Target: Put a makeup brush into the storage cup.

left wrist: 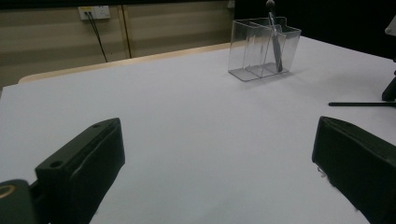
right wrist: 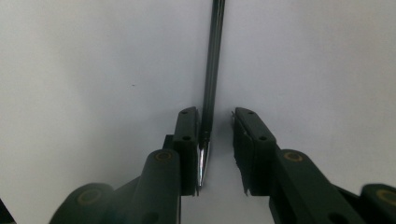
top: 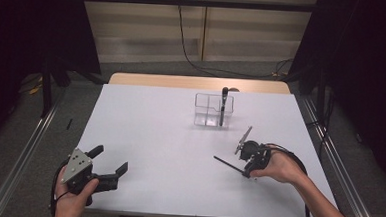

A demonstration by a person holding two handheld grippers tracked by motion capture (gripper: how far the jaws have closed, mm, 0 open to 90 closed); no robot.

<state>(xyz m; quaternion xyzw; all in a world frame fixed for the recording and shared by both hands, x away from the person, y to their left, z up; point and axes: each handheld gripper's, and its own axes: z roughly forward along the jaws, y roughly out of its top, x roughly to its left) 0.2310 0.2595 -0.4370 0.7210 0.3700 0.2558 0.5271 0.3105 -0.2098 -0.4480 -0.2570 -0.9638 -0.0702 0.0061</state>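
Note:
A thin black pen (top: 226, 163) (right wrist: 215, 60) lies flat on the white table (top: 169, 137), right of centre. My right gripper (top: 244, 167) (right wrist: 217, 114) points down over its near end. The pen's silver tip lies between the jaws, against one of them, with a gap to the other, so the gripper is open. My left gripper (top: 111, 158) (left wrist: 217, 140) is held at the near left, open wide, with nothing between its jaws. From the left gripper view the pen (left wrist: 359, 104) shows at the right edge.
A clear divided holder (top: 213, 109) (left wrist: 261, 51) stands at the back centre with another black pen (top: 223, 105) (left wrist: 275, 42) upright in it. Metal rails run along both sides of the table. A cable hangs down the back wall.

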